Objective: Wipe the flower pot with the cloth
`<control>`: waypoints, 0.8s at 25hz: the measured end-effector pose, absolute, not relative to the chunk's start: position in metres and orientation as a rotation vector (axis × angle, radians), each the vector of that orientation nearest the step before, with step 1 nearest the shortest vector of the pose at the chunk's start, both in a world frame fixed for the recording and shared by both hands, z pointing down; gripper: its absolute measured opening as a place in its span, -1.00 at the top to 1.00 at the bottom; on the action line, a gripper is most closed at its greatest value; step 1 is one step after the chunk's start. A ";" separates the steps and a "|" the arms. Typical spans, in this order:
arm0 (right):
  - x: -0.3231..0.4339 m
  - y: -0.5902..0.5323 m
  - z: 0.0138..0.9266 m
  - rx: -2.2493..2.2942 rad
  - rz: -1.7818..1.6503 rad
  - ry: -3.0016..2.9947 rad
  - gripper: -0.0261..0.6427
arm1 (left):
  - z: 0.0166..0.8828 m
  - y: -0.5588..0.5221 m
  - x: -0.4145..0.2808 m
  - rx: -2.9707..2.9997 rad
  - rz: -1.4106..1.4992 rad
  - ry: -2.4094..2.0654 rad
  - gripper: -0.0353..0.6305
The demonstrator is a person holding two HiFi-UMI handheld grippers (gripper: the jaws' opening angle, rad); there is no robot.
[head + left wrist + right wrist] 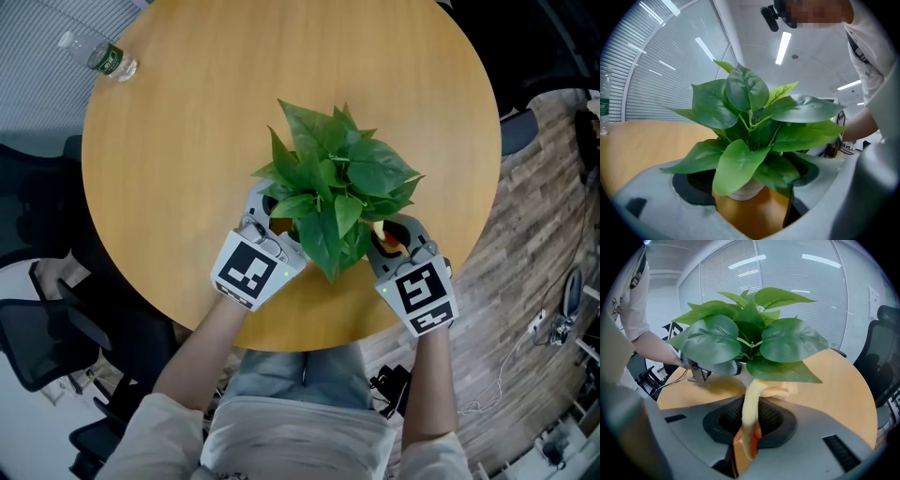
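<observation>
A leafy green plant (333,183) stands in a small pale flower pot (745,191) near the front of the round wooden table (169,169). From above, the leaves hide most of the pot. My left gripper (267,214) is open, its jaws standing wide on either side of the pot, with a gap to each pad. My right gripper (394,239) is shut on a yellow and orange cloth (751,404). The cloth runs up from the jaws and ends under the leaves at the pot's right side. In the head view the cloth (387,234) peeks out beside the foliage.
A plastic water bottle (98,54) lies at the table's far left edge. Black office chairs (47,337) stand on the floor to the left. Cables (525,347) lie on the wooden floor at the right. The table's front edge is just behind both grippers.
</observation>
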State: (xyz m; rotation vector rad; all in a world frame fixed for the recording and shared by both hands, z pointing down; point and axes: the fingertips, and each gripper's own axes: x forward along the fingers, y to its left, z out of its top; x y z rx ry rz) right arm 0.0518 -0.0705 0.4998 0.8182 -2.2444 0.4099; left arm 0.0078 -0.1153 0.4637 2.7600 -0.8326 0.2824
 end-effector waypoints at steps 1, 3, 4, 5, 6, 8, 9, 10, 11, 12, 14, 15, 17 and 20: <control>0.055 -0.072 0.499 0.827 0.409 -2.239 0.76 | 0.463 -0.114 0.008 2.761 0.278 -0.861 -0.46; 0.062 -0.077 0.499 0.849 0.408 -2.227 0.76 | 0.464 -0.113 0.007 2.743 0.274 -0.917 -0.46; 0.065 -0.081 0.498 0.860 0.411 -2.222 0.76 | 0.464 -0.113 0.005 2.729 0.275 -0.943 -0.46; 0.068 -0.084 0.498 0.871 0.414 -2.217 0.77 | 0.465 -0.112 0.004 2.720 0.276 -0.965 -0.46; 0.071 -0.088 0.498 0.881 0.417 -2.212 0.76 | 0.465 -0.112 0.004 2.718 0.278 -0.979 -0.46; 0.075 -0.094 0.496 0.896 0.417 -2.205 0.76 | 0.465 -0.110 0.004 2.730 0.280 -0.976 -0.47; 0.076 -0.096 0.495 0.900 0.416 -2.204 0.76 | 0.465 -0.108 0.003 2.735 0.277 -0.963 -0.47; 0.076 -0.098 0.494 0.903 0.415 -2.206 0.76 | 0.466 -0.107 0.002 2.731 0.276 -0.948 -0.47; 0.076 -0.098 0.493 0.902 0.414 -2.208 0.76 | 0.467 -0.105 0.000 2.722 0.279 -0.932 -0.47; 0.076 -0.099 0.493 0.900 0.413 -2.210 0.76 | 0.467 -0.104 -0.001 2.717 0.285 -0.912 -0.47; 0.075 -0.101 0.493 0.891 0.412 -2.214 0.76 | 0.468 -0.101 -0.003 2.742 0.301 -0.853 -0.47; 0.074 -0.102 0.494 0.886 0.411 -2.217 0.76 | 0.468 -0.100 -0.004 2.755 0.308 -0.825 -0.47; 0.071 -0.105 0.493 0.877 0.407 -2.223 0.76 | 0.467 -0.099 -0.006 2.771 0.319 -0.791 -0.47; 0.061 -0.108 0.493 0.849 0.386 -2.233 0.76 | 0.467 -0.101 -0.009 2.774 0.323 -0.795 -0.39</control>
